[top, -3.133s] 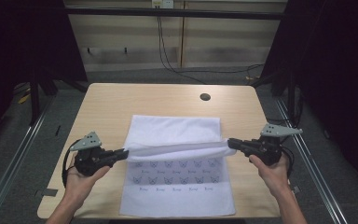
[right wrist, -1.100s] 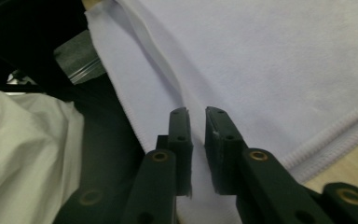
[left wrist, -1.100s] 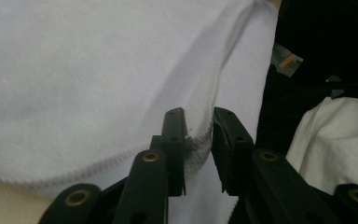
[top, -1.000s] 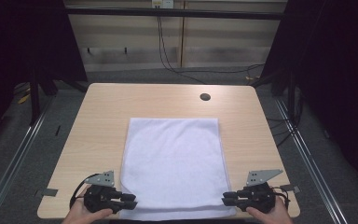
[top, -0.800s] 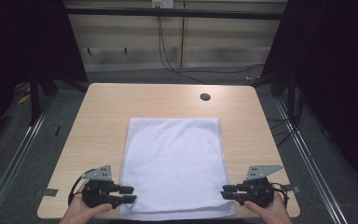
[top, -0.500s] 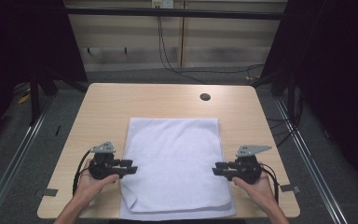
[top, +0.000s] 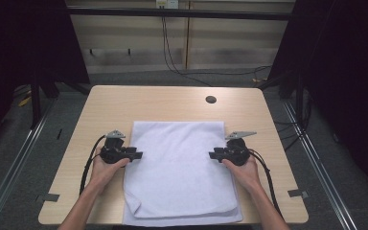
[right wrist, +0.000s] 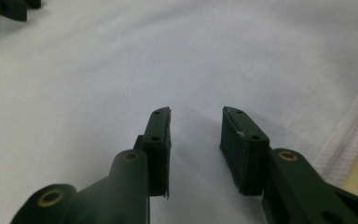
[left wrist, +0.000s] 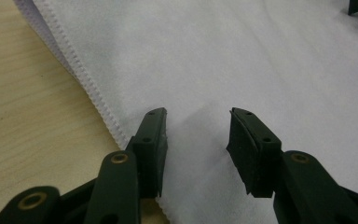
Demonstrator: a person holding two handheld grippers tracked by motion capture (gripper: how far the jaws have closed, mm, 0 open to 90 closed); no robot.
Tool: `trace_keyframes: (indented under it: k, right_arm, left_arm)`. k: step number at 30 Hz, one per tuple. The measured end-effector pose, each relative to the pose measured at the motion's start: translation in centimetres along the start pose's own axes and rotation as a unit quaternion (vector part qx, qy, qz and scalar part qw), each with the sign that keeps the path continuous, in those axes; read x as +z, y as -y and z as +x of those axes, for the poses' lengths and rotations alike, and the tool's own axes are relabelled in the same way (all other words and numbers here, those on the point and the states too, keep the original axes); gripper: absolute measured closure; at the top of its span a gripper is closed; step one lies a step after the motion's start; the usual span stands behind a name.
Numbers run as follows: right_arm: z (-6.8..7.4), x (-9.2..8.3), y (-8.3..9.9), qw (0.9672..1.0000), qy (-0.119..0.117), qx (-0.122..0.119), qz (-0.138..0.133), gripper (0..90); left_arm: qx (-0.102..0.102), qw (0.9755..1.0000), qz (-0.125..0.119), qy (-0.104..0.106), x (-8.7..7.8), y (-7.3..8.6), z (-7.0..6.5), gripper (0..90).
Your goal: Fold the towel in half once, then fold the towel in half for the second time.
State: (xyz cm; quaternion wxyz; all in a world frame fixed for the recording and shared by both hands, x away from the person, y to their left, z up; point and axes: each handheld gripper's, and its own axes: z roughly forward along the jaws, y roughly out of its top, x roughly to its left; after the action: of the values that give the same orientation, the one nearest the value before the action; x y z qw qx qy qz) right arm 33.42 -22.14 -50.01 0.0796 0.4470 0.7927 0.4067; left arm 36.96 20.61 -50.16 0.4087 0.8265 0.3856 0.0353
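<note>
The white towel [top: 179, 172] was laid flat on the near half of the worktop [top: 124, 103], already folded once, with its near edge a little uneven. The left hand-held gripper [top: 135, 155] was placed at the towel's left edge and the right hand-held gripper [top: 214, 155] at its right edge. Both sets of jaws had just been opening and were seen apart, with nothing pinched between them. It was judged that another fold was being lined up; next, the side edges would need to be grabbed together. A small dark hole [top: 211, 99] was seen far back. Black curtains [top: 33, 43] and grey floor [top: 19, 158] were seen around.
</note>
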Motion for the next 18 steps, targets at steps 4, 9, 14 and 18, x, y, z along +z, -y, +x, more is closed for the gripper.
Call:
trace_keyframes:
  k: [4, 9, 14, 18]
  right_arm:
    - [0.3, 0.1, 0.4, 0.9999, 0.004, -0.002, 0.015, 63.3]
    - [1.0, -0.9, 1.3, 0.9995, -0.005, -0.005, 0.029, 65.0]
    - [1.8, -1.7, 1.9, 0.9988, -0.014, -0.011, 0.046, 64.8]
    - [2.6, -2.3, 2.4, 0.9979, -0.019, -0.022, 0.057, 64.8]
  left_arm:
    - [0.011, 0.9999, 0.006, -0.001, -0.4, 0.4, -0.5, 56.8]
    - [0.013, 0.9997, 0.010, 0.017, -1.4, 1.7, -1.4, 57.7]
    - [0.042, 0.9988, 0.017, 0.018, -2.2, 2.7, -2.7, 58.5]
    - [0.037, 0.9989, 0.016, 0.024, -2.6, 3.2, -3.2, 57.7]
